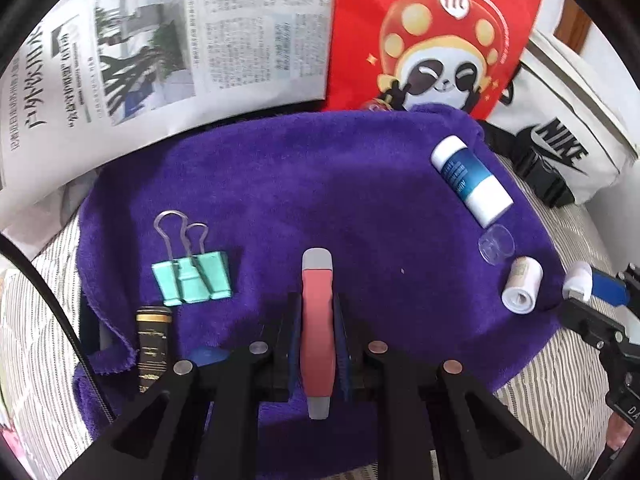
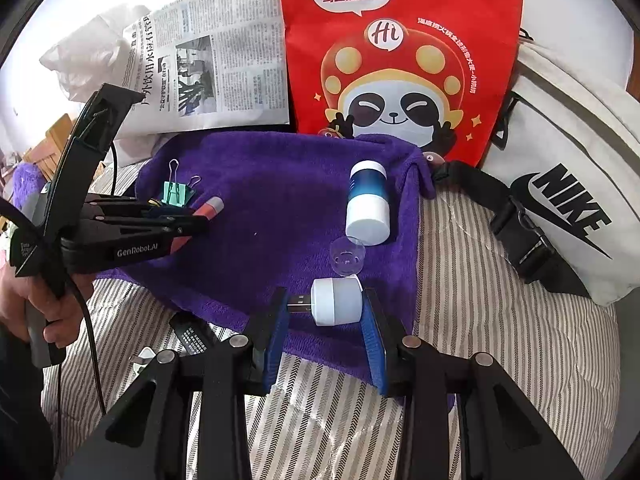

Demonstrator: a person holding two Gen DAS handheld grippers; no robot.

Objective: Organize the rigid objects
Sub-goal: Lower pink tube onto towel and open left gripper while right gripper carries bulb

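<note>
**Grippers over a purple towel**

Fingers of our left gripper (image 1: 318, 320) clamp a red, grey-tipped oblong tool (image 1: 318, 332), its long axis running straight ahead along them. Our right gripper (image 2: 326, 316) stands released around a white cylindrical USB plug-in light (image 2: 336, 306) lying crosswise on the purple terry towel (image 2: 260, 216), its connector pointing left. Only the left view shows a small white paper roll (image 1: 522, 290); both show the mint binder clip (image 1: 192, 278).

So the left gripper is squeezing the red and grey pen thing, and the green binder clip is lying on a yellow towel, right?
Nearly. The left gripper does squeeze the red and grey pen-shaped tool, and the mint-green metal binder clip lies beside it, but the fuzzy towel is purple, not yellow. The left wrist view shows it.
</note>
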